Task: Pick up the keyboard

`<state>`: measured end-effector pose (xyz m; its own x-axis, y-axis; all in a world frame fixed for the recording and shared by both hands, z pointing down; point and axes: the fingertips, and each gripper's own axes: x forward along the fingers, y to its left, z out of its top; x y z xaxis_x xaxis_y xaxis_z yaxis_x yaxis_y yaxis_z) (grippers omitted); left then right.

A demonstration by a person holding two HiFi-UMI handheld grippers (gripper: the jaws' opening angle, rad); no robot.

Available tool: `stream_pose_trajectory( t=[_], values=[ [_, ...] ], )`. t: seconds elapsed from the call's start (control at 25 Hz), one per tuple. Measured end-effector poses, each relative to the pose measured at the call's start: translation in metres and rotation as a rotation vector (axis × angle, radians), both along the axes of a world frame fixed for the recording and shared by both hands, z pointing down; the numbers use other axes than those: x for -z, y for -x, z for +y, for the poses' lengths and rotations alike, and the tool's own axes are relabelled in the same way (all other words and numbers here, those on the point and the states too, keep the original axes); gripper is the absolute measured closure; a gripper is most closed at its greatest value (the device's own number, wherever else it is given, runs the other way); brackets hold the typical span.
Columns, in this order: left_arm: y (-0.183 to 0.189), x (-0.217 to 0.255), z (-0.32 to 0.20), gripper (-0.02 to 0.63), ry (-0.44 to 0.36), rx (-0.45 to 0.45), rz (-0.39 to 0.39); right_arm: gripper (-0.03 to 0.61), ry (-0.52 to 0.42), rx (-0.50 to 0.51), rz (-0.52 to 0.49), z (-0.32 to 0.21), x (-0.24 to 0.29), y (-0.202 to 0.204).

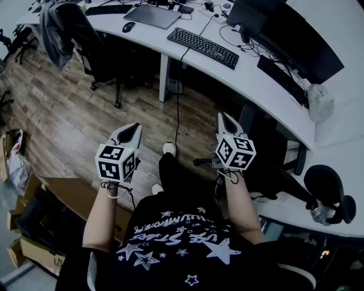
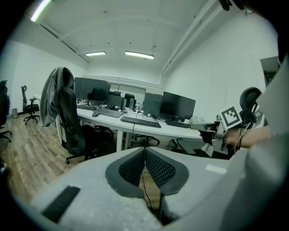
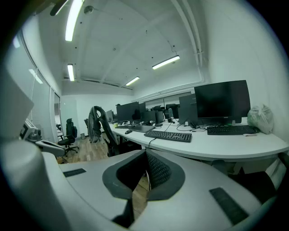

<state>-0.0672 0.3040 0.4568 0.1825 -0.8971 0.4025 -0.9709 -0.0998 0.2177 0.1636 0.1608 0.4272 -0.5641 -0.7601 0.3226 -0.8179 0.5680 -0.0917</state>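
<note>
A black keyboard [image 1: 203, 47] with a trailing cable lies on the curved white desk [image 1: 244, 85], well ahead of both grippers. It also shows as the keyboard [image 2: 140, 122] in the left gripper view and as the keyboard [image 3: 168, 135] in the right gripper view. My left gripper [image 1: 132, 132] hangs over the wooden floor, shut and holding nothing. My right gripper [image 1: 225, 120] is level with it, short of the desk edge, also shut and holding nothing. In each gripper view the jaws meet: left gripper [image 2: 145, 151], right gripper [image 3: 146, 155].
A second keyboard [image 1: 282, 79] sits before dark monitors [image 1: 296, 34]. A grey laptop [image 1: 152, 15], a mouse [image 1: 128, 26] and a third keyboard [image 1: 109, 9] lie farther left. A chair with a jacket [image 1: 74, 28] stands left. A black chair [image 1: 267, 153] is under the desk; cardboard boxes [image 1: 34, 216] are on the floor.
</note>
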Motion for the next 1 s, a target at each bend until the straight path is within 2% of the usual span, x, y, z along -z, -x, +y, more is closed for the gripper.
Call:
stream_pose_trajectory(
  t=[0.2, 0.56, 0.76, 0.88, 0.92, 1.0],
  values=[
    [0.004, 0.001, 0.0, 0.589, 0.0, -0.001, -0.013, 0.575, -0.001, 0.003, 0.003, -0.001, 0.0, 0.004],
    [0.01, -0.002, -0.005, 0.589, -0.015, 0.005, 0.009, 0.575, -0.018, 0.025, -0.009, -0.011, 0.002, 0.017],
    [0.029, 0.005, -0.025, 0.588, -0.034, 0.03, -0.018, 0.574, -0.035, 0.036, -0.081, -0.028, 0.013, 0.032],
    [0.037, 0.015, -0.046, 0.582, -0.073, 0.043, -0.038, 0.572, -0.058, 0.035, -0.076, -0.045, 0.016, 0.037],
    [0.039, 0.017, -0.055, 0.563, -0.081, 0.037, -0.043, 0.568, -0.061, 0.035, -0.074, -0.052, 0.016, 0.039],
    [0.042, 0.018, -0.073, 0.436, -0.084, 0.01, -0.055, 0.468, -0.049, 0.041, -0.084, -0.068, 0.015, 0.044]
  ],
)
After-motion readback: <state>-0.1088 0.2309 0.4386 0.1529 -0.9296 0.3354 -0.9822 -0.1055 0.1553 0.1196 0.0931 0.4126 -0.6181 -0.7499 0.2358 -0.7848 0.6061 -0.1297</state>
